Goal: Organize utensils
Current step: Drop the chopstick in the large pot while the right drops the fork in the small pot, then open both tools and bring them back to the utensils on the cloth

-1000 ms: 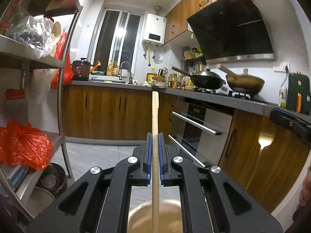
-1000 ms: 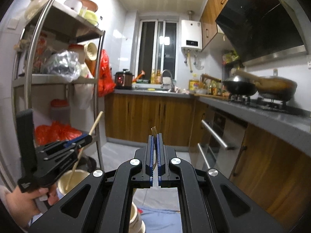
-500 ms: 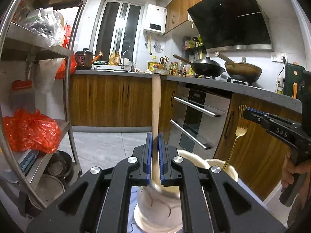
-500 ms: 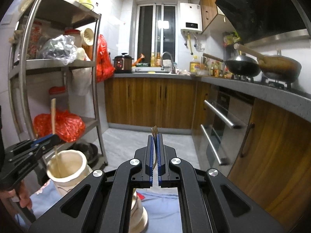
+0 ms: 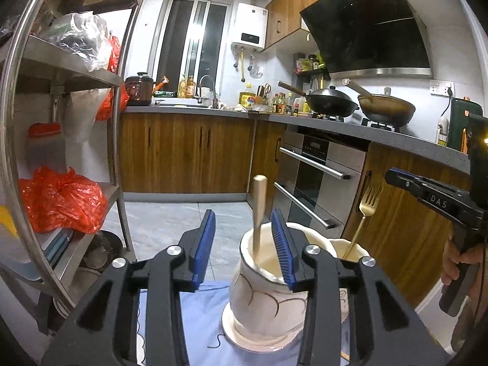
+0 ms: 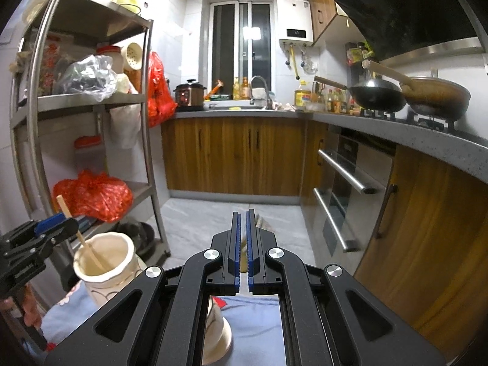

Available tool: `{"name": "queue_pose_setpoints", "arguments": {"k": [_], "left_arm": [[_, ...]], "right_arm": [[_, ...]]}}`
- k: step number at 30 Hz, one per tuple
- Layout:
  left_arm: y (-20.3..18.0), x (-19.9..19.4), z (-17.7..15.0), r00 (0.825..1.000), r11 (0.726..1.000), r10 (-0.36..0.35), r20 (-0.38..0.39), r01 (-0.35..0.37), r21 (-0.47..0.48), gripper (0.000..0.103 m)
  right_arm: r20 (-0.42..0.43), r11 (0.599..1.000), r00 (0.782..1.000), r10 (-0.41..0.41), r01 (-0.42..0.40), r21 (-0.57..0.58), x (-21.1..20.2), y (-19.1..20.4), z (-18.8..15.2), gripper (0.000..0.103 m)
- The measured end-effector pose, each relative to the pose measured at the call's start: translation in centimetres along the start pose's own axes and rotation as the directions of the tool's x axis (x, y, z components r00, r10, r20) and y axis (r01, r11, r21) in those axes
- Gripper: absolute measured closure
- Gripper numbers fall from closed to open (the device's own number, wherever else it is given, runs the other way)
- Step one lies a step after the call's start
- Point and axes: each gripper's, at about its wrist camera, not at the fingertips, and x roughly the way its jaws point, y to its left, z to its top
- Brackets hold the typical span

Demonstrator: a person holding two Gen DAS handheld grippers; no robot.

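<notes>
Since the earlier frame the left claw [image 5: 242,238] has let go: its blue pads stand apart, and the wooden stick [image 5: 259,210] leans free inside the left ceramic jar [image 5: 265,292], just ahead of the pads. To that claw's right, the right claw [image 6: 243,244] is clamped on the gold fork [image 5: 367,210], whose handle dips into the second jar [image 5: 347,250] beside the first. Both jars stand on a blue cloth [image 5: 210,320] over the surface. Judging by looks, the fork is stiff, light and slick metal, best pinched on its flat neck below the tines; the jars seem heavy but breakable, so utensils should be lowered, not dropped.
</notes>
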Motion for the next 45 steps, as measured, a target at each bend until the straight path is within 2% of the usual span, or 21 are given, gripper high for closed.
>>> {"name": "queue_pose_setpoints", "arguments": {"k": [1,3,5,7,9,11,12,24,30,37,45], "left_arm": [[0.0,-0.3,0.0,1.000,1.000,0.001,-0.002,-0.001,-0.002,0.055],[0.0,-0.9,-0.1,1.000,1.000,0.001,0.006,-0.001,0.000,0.043],[-0.1,-1.6,-0.2,1.000,1.000,0.004,0.009,-0.004,0.010,0.035],[-0.2,-2.2,-0.3,1.000,1.000,0.011,0.004,-0.011,0.016,0.024],[-0.5,-3.0,-0.4,1.000,1.000,0.012,0.005,-0.012,0.019,0.012],[-0.8,-3.7,-0.6,1.000,1.000,0.015,0.009,-0.016,0.025,0.005],[-1.0,-4.0,-0.7,1.000,0.999,0.017,0.009,-0.017,0.032,0.005],[-3.0,-6.8,-3.0,0.998,0.997,0.004,-0.070,0.001,0.073,0.005],[-3.5,-7.2,-5.0,0.990,0.998,-0.021,-0.142,0.029,0.057,0.005],[-4.6,-6.7,-7.9,0.972,0.996,-0.005,-0.235,0.026,0.083,0.005],[-5.9,-5.3,-10.1,0.943,0.995,-0.019,-0.332,0.052,0.088,0.006]], "right_arm": [[0.003,1.000,1.000,0.003,-0.003,0.005,-0.3,-0.1,0.0,0.089],[0.018,1.000,1.000,0.012,-0.013,0.018,-1.3,-0.4,0.1,0.071],[0.028,0.999,0.999,0.017,-0.017,0.027,-2.1,-0.7,0.0,0.060],[0.036,0.999,0.999,0.026,-0.028,0.045,-3.1,-1.1,-0.2,0.044],[0.037,0.996,0.998,0.048,-0.050,0.068,-4.3,-1.7,-0.6,0.022],[0.034,0.994,0.997,0.064,-0.067,0.084,-5.1,-2.1,-1.2,0.011],[0.032,0.993,0.997,0.067,-0.070,0.090,-5.6,-2.3,-1.5,0.007],[-0.039,0.997,0.999,0.038,-0.035,0.068,-9.6,-2.9,-5.0,0.005],[-0.077,0.999,0.997,0.019,-0.016,0.030,-11.1,-3.2,-7.0,0.005],[-0.161,1.000,0.987,0.002,0.000,0.016,-11.3,-4.4,-10.1,0.005],[-0.279,1.000,0.960,-0.004,0.008,0.013,-9.9,-5.0,-13.3,0.005]]}}
